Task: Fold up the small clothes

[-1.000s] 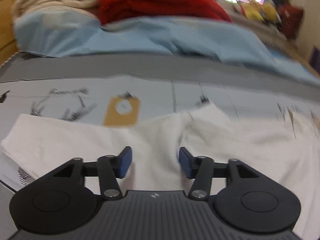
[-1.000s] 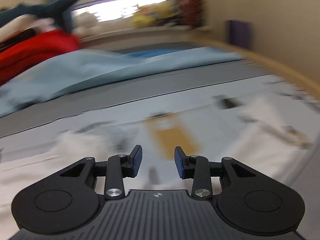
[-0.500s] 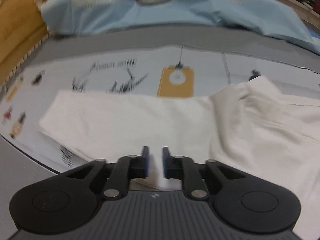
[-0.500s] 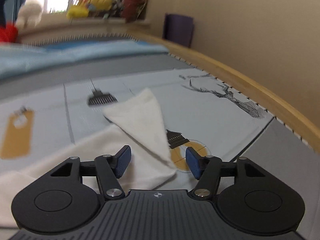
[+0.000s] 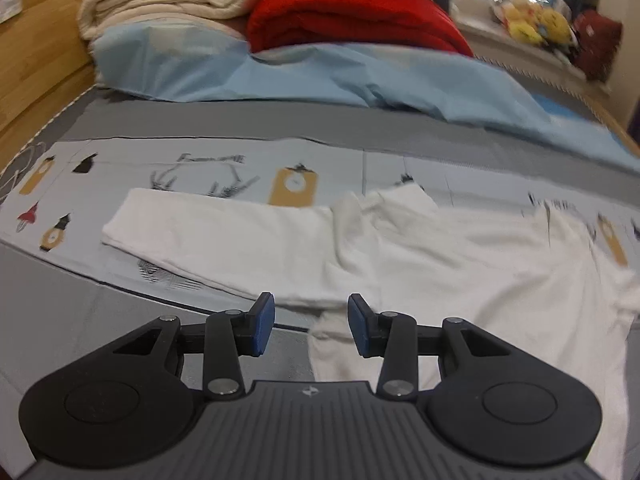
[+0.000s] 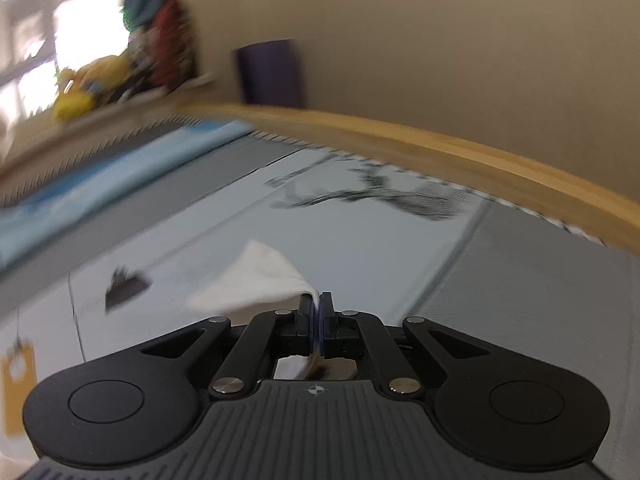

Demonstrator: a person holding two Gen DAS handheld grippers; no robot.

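My left gripper (image 5: 311, 322) hovers spread over the near edge of the white garment (image 5: 400, 248) lying flat on the printed sheet (image 5: 192, 168); my right gripper (image 6: 316, 316) pinches its corner (image 6: 260, 276); I'd lift gently, keeping the fabric taut

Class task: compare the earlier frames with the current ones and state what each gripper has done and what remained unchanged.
The right gripper closed its fingers on a corner of the white garment. The left gripper, shut half a second ago, opened and now holds nothing. The white garment's left side stayed spread on the printed sheet.
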